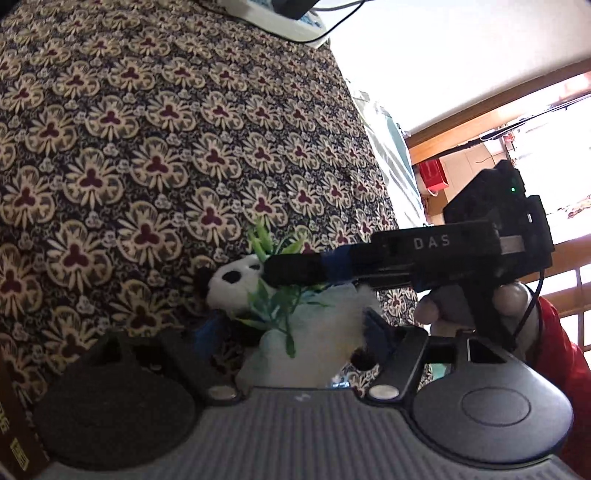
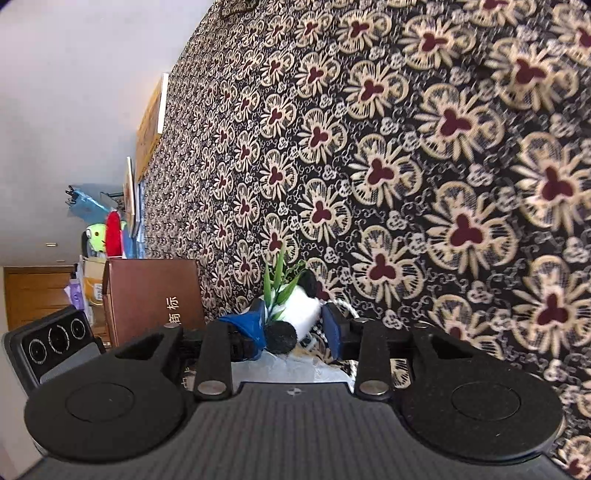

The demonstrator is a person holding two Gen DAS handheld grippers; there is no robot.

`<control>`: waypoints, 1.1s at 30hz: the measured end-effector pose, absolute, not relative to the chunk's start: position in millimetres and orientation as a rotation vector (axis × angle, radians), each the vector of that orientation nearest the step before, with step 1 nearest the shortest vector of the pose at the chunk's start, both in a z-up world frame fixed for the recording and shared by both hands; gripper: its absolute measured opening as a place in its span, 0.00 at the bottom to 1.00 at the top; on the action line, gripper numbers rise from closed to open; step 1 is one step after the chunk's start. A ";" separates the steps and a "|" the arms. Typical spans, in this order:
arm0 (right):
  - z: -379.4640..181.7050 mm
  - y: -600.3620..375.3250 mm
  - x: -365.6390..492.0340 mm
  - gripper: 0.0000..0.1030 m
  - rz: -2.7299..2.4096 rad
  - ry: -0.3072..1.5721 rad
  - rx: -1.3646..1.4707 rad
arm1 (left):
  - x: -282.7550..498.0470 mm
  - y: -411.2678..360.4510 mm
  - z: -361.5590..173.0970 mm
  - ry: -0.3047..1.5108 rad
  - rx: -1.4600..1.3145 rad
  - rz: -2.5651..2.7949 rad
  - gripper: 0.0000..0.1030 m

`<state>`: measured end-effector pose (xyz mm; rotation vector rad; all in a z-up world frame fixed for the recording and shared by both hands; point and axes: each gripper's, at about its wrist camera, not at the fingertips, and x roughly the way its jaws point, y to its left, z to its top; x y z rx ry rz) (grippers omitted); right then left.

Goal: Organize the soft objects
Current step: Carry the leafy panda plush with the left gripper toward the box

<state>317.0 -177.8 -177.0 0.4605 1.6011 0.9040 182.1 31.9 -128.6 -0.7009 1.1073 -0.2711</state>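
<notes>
A plush panda with green plastic bamboo leaves lies on the flower-patterned cloth. My left gripper has its blue-padded fingers either side of the panda's white body. My right gripper reaches in from the right, its fingers closed around the panda near the head. In the right wrist view the panda sits between the blue pads of my right gripper, which press on its white body and black limb.
A brown box with Chinese characters stands left of the panda. A phone leans at the far left. A white device with cables lies at the cloth's far edge. Colourful toys sit beyond.
</notes>
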 end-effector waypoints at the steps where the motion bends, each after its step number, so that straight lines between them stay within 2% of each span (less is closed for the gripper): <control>1: -176.2 -180.2 315.8 0.18 0.917 1.608 0.475 | 183.2 25.9 -128.9 1.103 -0.680 -0.259 0.61; 5: -165.2 -186.4 305.9 0.12 1.023 1.532 0.490 | 175.1 17.8 -125.1 1.071 -0.669 -0.254 0.56; 8: -149.0 -194.3 299.9 0.09 1.079 1.439 0.521 | 164.0 25.4 -106.5 1.008 -0.662 -0.252 0.48; 20: -58.9 -184.1 264.2 0.06 1.288 1.030 0.521 | 120.5 34.8 -8.8 0.711 -0.397 -0.173 0.46; 25: -29.0 -140.5 243.6 0.06 1.401 0.875 0.489 | 85.0 61.0 26.6 0.612 -0.241 -0.107 0.46; 33: -4.5 -43.0 198.9 0.06 1.538 0.715 0.463 | 28.4 139.3 64.6 0.557 -0.073 0.009 0.47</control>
